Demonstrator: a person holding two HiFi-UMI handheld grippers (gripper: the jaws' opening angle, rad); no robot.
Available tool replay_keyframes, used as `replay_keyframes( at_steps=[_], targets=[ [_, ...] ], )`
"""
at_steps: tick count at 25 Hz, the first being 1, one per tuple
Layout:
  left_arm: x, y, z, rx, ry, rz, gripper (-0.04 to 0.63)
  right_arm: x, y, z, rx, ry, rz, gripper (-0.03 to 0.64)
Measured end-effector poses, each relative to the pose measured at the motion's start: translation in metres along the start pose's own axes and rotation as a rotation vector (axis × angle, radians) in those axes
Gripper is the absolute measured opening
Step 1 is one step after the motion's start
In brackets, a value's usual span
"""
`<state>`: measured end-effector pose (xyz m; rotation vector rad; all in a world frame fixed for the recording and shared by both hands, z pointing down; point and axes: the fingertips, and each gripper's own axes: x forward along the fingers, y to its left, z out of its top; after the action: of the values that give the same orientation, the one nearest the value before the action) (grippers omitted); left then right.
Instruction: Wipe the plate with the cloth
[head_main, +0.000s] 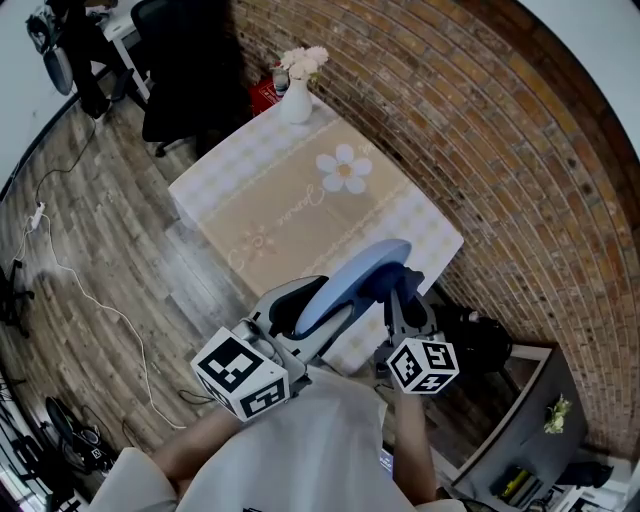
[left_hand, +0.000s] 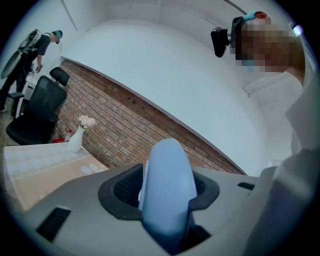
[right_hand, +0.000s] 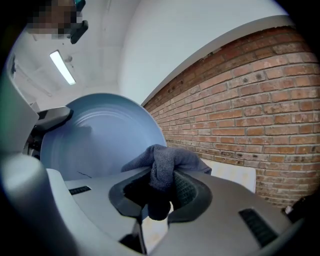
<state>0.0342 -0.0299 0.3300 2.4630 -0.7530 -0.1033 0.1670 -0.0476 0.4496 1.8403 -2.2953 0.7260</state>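
Observation:
A pale blue plate (head_main: 350, 285) is held on edge above the table's near corner. My left gripper (head_main: 295, 318) is shut on the plate's rim (left_hand: 167, 187). The plate's face (right_hand: 100, 137) fills the left of the right gripper view. My right gripper (head_main: 400, 300) is shut on a dark grey cloth (right_hand: 162, 170), bunched between its jaws and lying against the plate's lower right part. In the head view the cloth (head_main: 385, 283) shows only as a dark patch behind the plate.
A table (head_main: 300, 210) with a beige checked cover and a daisy print stands against the brick wall (head_main: 480, 150). A white vase with flowers (head_main: 297, 95) sits at its far corner. A black office chair (head_main: 185, 60) stands beyond. A cable (head_main: 90, 290) runs over the wooden floor.

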Motion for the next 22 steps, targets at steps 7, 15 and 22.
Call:
replay_keyframes(
  at_steps=[7,15,22],
  targets=[
    [0.003,0.001,0.006,-0.009,-0.023,0.001,0.190,-0.004,0.006,-0.014,0.008,0.025,0.010,0.100],
    [0.008,0.003,0.015,-0.009,-0.053,0.007,0.190,-0.008,0.020,-0.029,0.014,0.050,0.030,0.100],
    [0.011,0.004,0.020,-0.001,-0.074,0.012,0.190,-0.012,0.030,-0.033,0.023,0.052,0.050,0.100]
  ],
)
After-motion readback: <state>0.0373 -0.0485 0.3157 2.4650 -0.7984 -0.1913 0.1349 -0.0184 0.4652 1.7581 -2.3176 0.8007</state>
